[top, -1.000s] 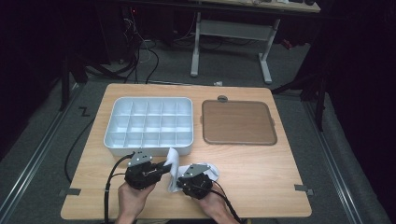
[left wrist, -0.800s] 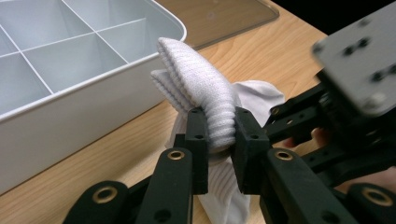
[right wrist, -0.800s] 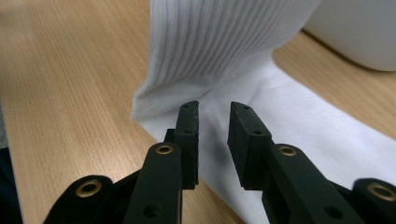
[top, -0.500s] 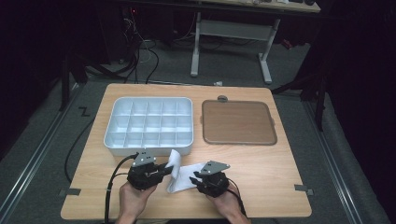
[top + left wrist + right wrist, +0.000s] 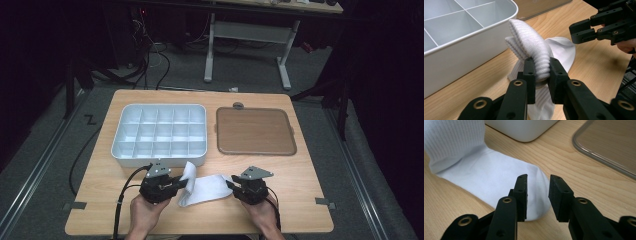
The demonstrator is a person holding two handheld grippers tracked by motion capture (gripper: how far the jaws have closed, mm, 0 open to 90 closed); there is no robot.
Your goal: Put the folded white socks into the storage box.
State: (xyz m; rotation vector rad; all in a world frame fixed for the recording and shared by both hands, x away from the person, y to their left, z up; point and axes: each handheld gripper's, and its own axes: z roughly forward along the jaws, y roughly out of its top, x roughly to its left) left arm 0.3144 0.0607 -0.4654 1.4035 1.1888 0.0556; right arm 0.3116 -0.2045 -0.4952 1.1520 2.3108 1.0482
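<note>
A white sock (image 5: 206, 189) lies on the wooden table near its front edge. My left gripper (image 5: 184, 186) is shut on its ribbed cuff (image 5: 534, 50), which stands up folded above the jaws (image 5: 541, 71). The smooth toe end (image 5: 486, 175) rests flat on the wood. My right gripper (image 5: 231, 186) is at the toe's tip, open; its jaws (image 5: 537, 187) have just been opening and nothing is pinched between them. In the left gripper view the right gripper (image 5: 575, 32) hovers beyond the sock.
A white compartment tray (image 5: 160, 161) stands just behind the sock at the left. A brown flat lid (image 5: 254, 131) with a clear rim lies to its right. Bare wood stretches to the right of my right gripper.
My right gripper has moved right, away from the left one, and its jaws have opened. The sock now lies stretched out between the two grippers. The left gripper has kept still.
</note>
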